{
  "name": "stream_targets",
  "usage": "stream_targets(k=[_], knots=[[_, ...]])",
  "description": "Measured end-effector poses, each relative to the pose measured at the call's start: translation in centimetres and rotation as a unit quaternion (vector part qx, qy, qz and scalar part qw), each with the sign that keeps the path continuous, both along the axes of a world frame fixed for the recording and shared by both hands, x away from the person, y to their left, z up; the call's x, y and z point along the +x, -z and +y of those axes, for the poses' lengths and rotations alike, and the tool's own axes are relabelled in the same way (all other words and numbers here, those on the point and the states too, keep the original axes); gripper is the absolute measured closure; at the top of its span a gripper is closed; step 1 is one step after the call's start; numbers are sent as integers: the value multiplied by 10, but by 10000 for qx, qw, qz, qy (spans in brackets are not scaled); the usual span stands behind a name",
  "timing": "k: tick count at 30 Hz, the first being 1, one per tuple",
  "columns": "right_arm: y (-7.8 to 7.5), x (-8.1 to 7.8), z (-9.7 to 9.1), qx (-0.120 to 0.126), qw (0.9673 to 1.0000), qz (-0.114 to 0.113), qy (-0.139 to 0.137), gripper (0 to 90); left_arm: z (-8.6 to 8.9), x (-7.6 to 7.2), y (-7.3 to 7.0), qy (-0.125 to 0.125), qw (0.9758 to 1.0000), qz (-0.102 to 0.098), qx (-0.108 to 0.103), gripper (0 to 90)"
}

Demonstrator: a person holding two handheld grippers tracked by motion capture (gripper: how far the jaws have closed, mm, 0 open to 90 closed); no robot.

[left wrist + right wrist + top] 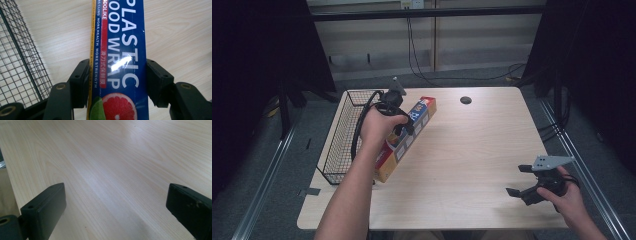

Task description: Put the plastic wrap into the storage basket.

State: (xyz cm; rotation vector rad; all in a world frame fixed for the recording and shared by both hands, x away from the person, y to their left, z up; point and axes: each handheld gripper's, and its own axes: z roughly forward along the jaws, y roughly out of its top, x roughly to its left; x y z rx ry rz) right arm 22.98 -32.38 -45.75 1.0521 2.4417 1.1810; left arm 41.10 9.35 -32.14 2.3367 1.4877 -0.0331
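Toward ten o'clock on the worktop, a long box of plastic food wrap lay slantwise, its far end pointing to about one o'clock and its near end to seven, just beside a wire basket that stood at the worktop's nine o'clock edge. Whether the box's near end touched the basket could not be told from the high view.

The left tongs straddled the box across its width, one jaw against each long side, closed down on the blue printed face with its grapefruit picture. The left hand held them above the box's middle part, somewhat toward the far end. The right tongs hung wide apart over bare wood at about four o'clock, holding nothing, in the right hand.

By its look the box was thin card around a roll: probably light, stiff along its length, but liable to dent if squeezed hard across the sides. Its glossy print showed a bright glare, so the surface seemed likely to be slick under hard jaws. A long box taken well off its middle would tend to droop or swing at the free end; a hold nearer the centre, square across the narrow width as here, seemed the steadiest, with only moderate pressure. The ends, where a flap might open, looked a poorer place to grip.
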Motion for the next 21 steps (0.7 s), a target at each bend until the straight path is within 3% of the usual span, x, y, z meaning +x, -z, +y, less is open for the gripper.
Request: stream_targets(k=[21], knots=[[0, 0, 0, 8, 10000, -2, 14, 26, 15, 2, -10, -232, 9997, -107, -4, 435]])
